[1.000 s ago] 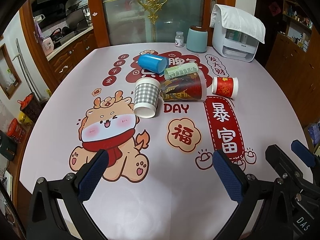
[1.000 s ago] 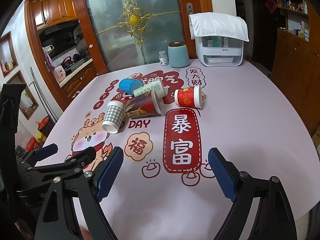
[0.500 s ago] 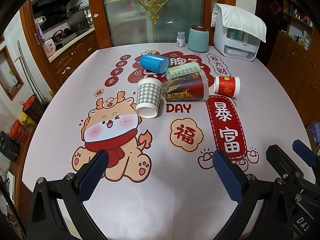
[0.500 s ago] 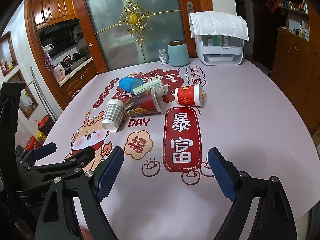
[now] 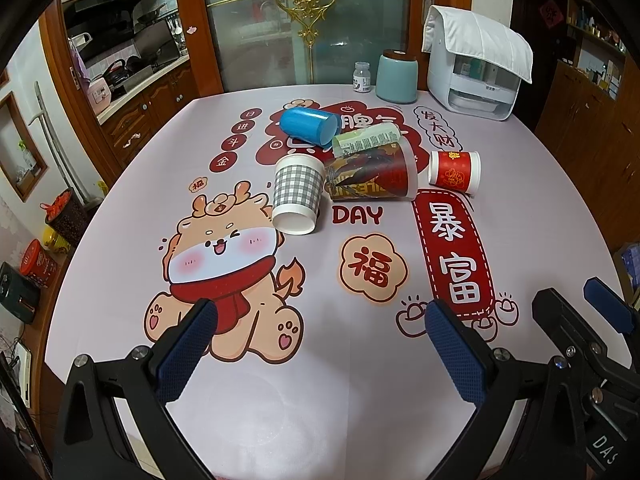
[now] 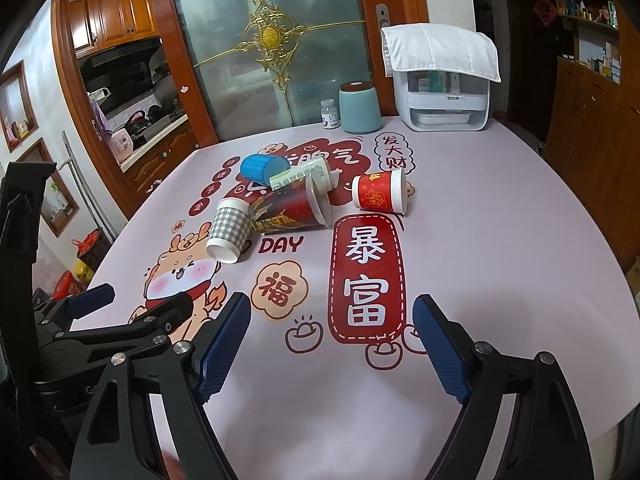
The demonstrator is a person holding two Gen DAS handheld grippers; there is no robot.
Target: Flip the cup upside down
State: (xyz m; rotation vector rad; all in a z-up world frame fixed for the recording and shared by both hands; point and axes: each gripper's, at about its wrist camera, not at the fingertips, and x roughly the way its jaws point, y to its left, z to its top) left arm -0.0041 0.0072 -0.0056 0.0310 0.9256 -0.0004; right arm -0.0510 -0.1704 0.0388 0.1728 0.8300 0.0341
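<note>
Several cups lie on their sides in a cluster mid-table: a grey checked paper cup (image 5: pixel 297 193) (image 6: pixel 229 227), a blue plastic cup (image 5: pixel 308 125) (image 6: pixel 262 168), a clear cup with a red-and-dark print (image 5: pixel 370 174) (image 6: pixel 290 210), a green-labelled cup (image 5: pixel 366 140) (image 6: pixel 302 173) and a small red-and-white cup (image 5: pixel 454 171) (image 6: pixel 379 197). My left gripper (image 5: pixel 320 344) is open and empty over the near table, well short of the cups. My right gripper (image 6: pixel 332 340) is open and empty, to the right of the left one.
A cartoon-printed cloth covers the table (image 5: pixel 360 400). At the far edge stand a teal canister (image 5: pixel 398 80), a small white bottle (image 5: pixel 362 78) and a white appliance with a cloth over it (image 5: pixel 476 64). The left gripper's body shows in the right wrist view (image 6: pixel 100 332).
Both grippers have eased slightly forward toward the cups. The cups have not moved and both jaws stay open.
</note>
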